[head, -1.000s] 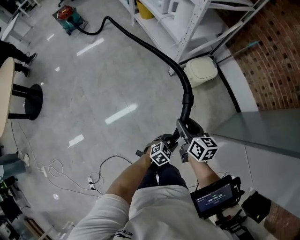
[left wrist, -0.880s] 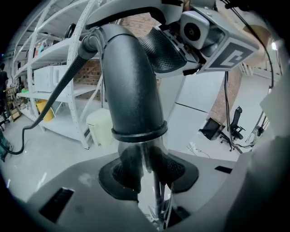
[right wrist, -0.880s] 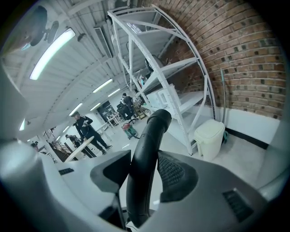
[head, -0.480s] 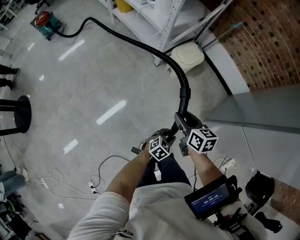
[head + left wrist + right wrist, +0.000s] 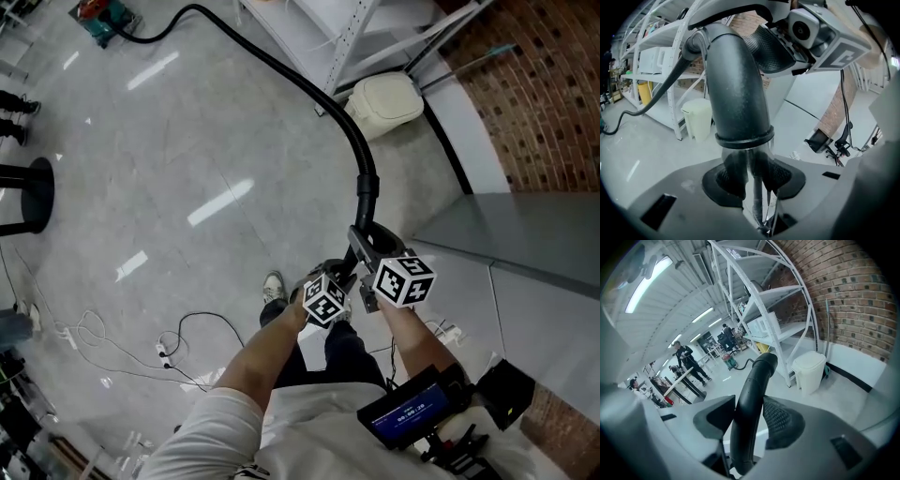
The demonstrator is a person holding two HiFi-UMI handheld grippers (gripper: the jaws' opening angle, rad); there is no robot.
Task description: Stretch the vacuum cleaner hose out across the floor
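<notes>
A long black vacuum hose (image 5: 281,70) runs over the grey floor from the vacuum cleaner (image 5: 103,14) at the far top left to its rigid bent end piece (image 5: 366,202) in front of me. My left gripper (image 5: 345,274) is shut on the clear lower part of that end piece (image 5: 747,159), just under the black collar, with both pads (image 5: 731,176) pressed on it. My right gripper (image 5: 370,251) is shut on the black curved tube (image 5: 750,394) a little higher up, its ribbed pad (image 5: 780,420) against the side. The two grippers sit close together.
White metal shelving (image 5: 375,28) and a cream lidded bin (image 5: 382,101) stand right of the hose, before a brick wall (image 5: 534,94). A grey raised panel (image 5: 506,244) lies to my right. Loose cables (image 5: 178,347) trail at left. A black round stand base (image 5: 23,192) and people (image 5: 686,362) are farther off.
Both grippers have sunk a little while still clamped on the hose end. A shoe has come into view under the left gripper. The vacuum cleaner has slid toward the picture's top left corner.
</notes>
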